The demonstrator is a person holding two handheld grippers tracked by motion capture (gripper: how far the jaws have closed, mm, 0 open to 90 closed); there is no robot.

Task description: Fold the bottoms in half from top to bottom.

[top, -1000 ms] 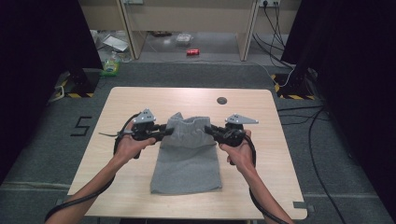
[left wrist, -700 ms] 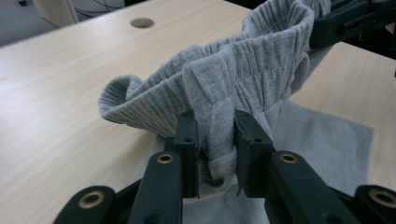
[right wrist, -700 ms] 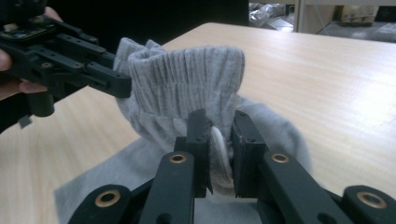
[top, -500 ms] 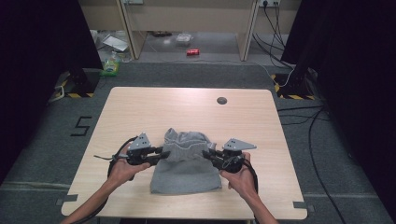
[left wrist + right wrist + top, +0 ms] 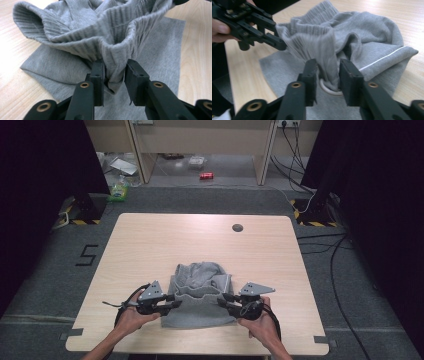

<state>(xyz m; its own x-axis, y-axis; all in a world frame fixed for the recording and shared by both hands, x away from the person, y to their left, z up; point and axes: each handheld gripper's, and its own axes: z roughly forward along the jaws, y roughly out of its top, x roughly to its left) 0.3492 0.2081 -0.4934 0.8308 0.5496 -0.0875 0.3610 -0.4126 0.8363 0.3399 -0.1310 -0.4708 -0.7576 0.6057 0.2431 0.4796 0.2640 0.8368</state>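
Two grippers: I hold my left gripper [image 5: 175, 304] and my right gripper [image 5: 225, 298] low over the near half of the surface [image 5: 150, 245], their tips facing each other across the cloth.
Garment: a grey garment [image 5: 200, 275] lies at the near middle of the surface, its ribbed hem [image 5: 82, 37] folded over toward me onto the flat lower layer.
Left gripper state: its jaws have just been opening; a bunch of ribbed hem sits between them, loosely and no longer pinched as far as I can judge.
Right gripper state: its jaws have also just been opening, slack around the other end of the hem, which looks blurred in the right gripper view.
Step in hand, my judgement: letting go of the hem so the fold lies down.
How to do it well: open both grippers fully and evenly before moving off, so no rib catches on a pad.
Then: draw each gripper straight out sideways, level with the surface, not upward, so the fold is not dragged open.
Risk: the hem stands rumpled and may slump crooked.
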